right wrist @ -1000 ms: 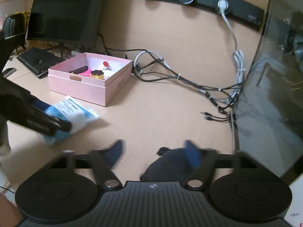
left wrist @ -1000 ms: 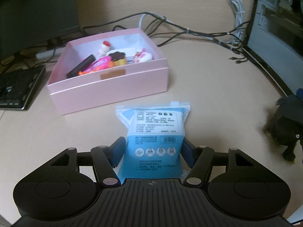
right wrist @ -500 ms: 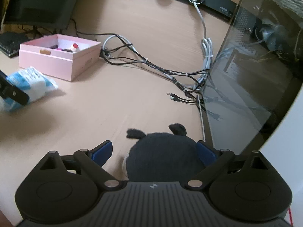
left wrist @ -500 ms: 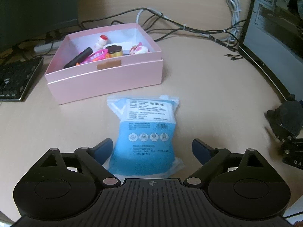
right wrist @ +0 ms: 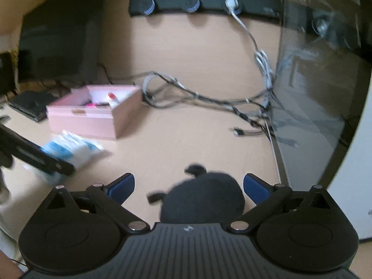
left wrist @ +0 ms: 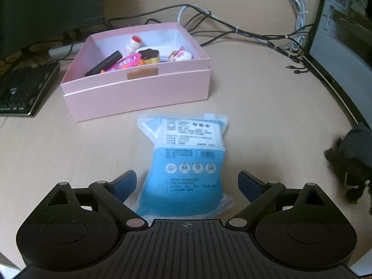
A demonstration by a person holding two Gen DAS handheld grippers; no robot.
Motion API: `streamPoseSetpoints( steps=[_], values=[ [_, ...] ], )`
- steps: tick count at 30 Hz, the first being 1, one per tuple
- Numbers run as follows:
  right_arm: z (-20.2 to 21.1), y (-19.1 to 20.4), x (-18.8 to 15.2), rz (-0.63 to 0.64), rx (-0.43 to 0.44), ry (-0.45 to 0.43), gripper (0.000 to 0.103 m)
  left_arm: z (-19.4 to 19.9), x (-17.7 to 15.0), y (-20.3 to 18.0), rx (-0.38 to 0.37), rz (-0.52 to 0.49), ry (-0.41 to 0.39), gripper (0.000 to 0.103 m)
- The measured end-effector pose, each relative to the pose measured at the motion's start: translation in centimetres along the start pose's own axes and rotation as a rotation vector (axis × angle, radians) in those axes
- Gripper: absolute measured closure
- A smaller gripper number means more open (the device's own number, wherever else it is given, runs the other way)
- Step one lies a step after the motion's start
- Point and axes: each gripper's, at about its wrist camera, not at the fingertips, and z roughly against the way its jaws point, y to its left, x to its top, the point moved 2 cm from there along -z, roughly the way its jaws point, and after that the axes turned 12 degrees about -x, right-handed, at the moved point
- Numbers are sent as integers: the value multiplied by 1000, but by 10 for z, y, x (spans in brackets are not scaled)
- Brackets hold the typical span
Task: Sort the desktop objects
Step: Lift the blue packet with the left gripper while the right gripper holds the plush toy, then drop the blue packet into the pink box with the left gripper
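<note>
A blue and white plastic packet [left wrist: 186, 165] lies flat on the desk, its near end between the fingers of my left gripper [left wrist: 187, 184], which is open and not touching it. An open pink box [left wrist: 139, 79] holding several small toys stands just beyond the packet. My right gripper [right wrist: 188, 186] is open, its blue pads on either side of a black plush toy [right wrist: 204, 197] without pressing it. The plush also shows at the right edge of the left wrist view [left wrist: 353, 158]. The packet [right wrist: 69, 148] and the box [right wrist: 93, 114] appear at left in the right wrist view.
A black keyboard [left wrist: 21, 90] lies left of the box, with a dark monitor [left wrist: 46, 7] behind it. A bundle of cables [left wrist: 244, 32] runs along the back of the desk. A computer case with a glass side [right wrist: 313, 93] stands at the right. A power strip [right wrist: 197, 4] hangs on the wall.
My left gripper opened and let go of the packet, which now lies on the desk. My right gripper opened and came down around the black plush toy; its view swung left.
</note>
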Motion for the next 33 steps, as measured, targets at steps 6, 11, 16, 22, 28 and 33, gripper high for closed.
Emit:
streamPoseSetpoints(
  steps=[6, 11, 16, 22, 28, 33],
  values=[
    [-19, 10, -9, 58, -49, 55, 0, -1, -3, 3, -1, 19, 10, 5],
    [-37, 20, -15, 154, -96, 82, 1, 4, -4, 2, -5, 9, 10, 3],
    [-41, 15, -9, 83, -68, 129, 23, 6, -3, 2, -16, -7, -1, 3],
    [-24, 28, 7, 82, 19, 91, 24, -3, 3, -4, -2, -52, -10, 3],
    [-5, 41, 38, 96, 116, 69, 24, -7, 8, 0, -25, -57, -21, 34],
    [9, 48, 75, 74, 173, 52, 24, 3, 9, 13, -73, -46, -37, 43]
  ],
)
